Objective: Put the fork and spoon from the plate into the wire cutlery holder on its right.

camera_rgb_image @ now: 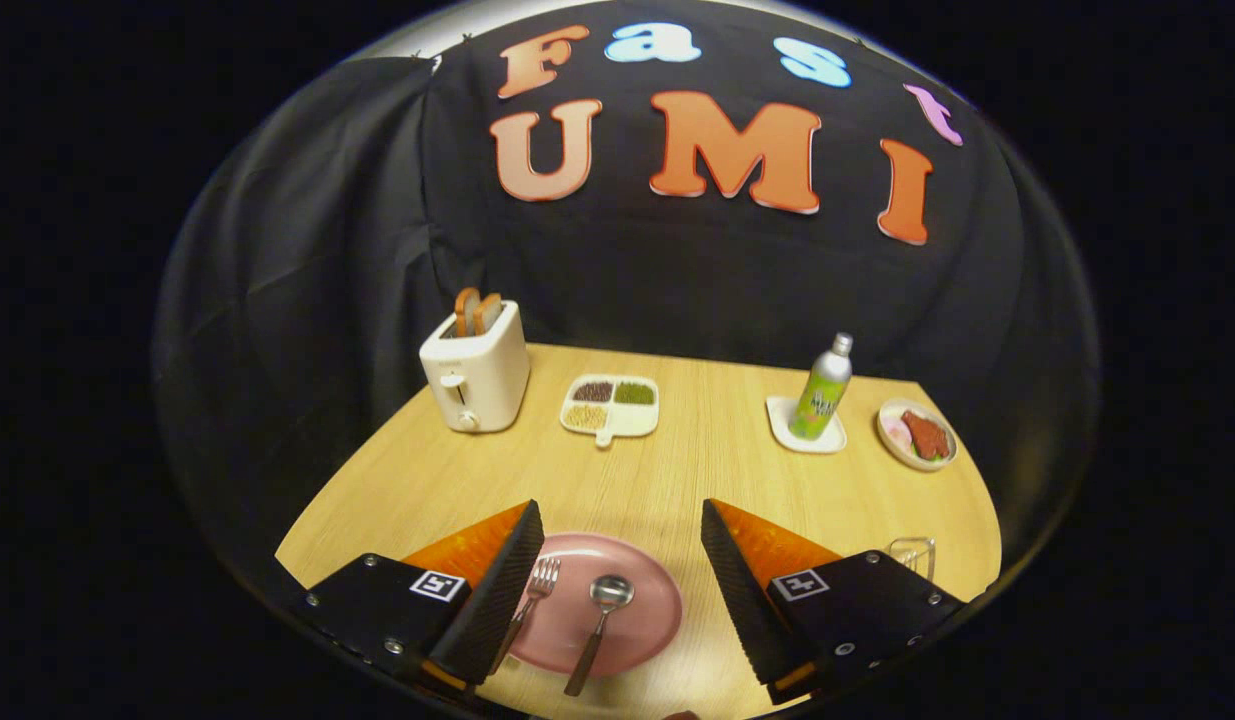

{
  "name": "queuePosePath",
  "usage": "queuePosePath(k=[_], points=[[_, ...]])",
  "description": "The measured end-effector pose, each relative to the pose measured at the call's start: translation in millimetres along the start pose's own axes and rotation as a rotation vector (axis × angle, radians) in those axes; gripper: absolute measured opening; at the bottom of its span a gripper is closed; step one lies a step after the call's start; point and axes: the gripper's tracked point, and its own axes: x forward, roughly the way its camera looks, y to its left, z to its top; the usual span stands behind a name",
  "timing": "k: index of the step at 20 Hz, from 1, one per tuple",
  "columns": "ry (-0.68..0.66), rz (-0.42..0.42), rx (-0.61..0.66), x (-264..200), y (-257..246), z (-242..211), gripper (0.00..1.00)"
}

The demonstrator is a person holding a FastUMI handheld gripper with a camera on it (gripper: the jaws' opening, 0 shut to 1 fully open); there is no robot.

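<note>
The gripper (622, 570) hangs above the near edge of the desk (697, 470) with its fingers (497, 590) spread wide apart and holding nothing. Between them lies the pink plate (642, 595); on it the fork (532, 595) sits at about 9 o'clock, tines pointing away and its handle running under the left finger, while the spoon (599, 625) lies near the plate's centre, bowl away and handle reaching past the near rim at 6 o'clock. Neither utensil is touched. The wire cutlery holder (915, 552) stands at 3 o'clock from the plate, just beyond the right finger and largely hidden by the gripper body. Further off, at 12 o'clock, is a divided dish of beans and grains (611, 405), a white toaster (475, 368) with bread in its slots at 11 o'clock, and toward 1 o'clock a bottle (824, 388) on a small white tray (777, 412), with a bowl of food (917, 434) beside it. In my judgement nothing of the task is done yet. The risks: both utensils lie flat on a smooth plate, so fingers closing from above may skid off a thin handle or push the plate; fork and spoon are close enough that one could be nudged while taking the other; and the half-hidden holder could be knocked by the right finger or missed on the drop.
</note>
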Motion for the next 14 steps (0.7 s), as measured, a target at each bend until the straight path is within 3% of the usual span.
queuePosePath(k=[6, 14], points=[[0.234, -0.02, -0.078, 20, 10, -77, 0.94], [0.46, -0.021, -0.107, 34, 18, -141, 0.73]])
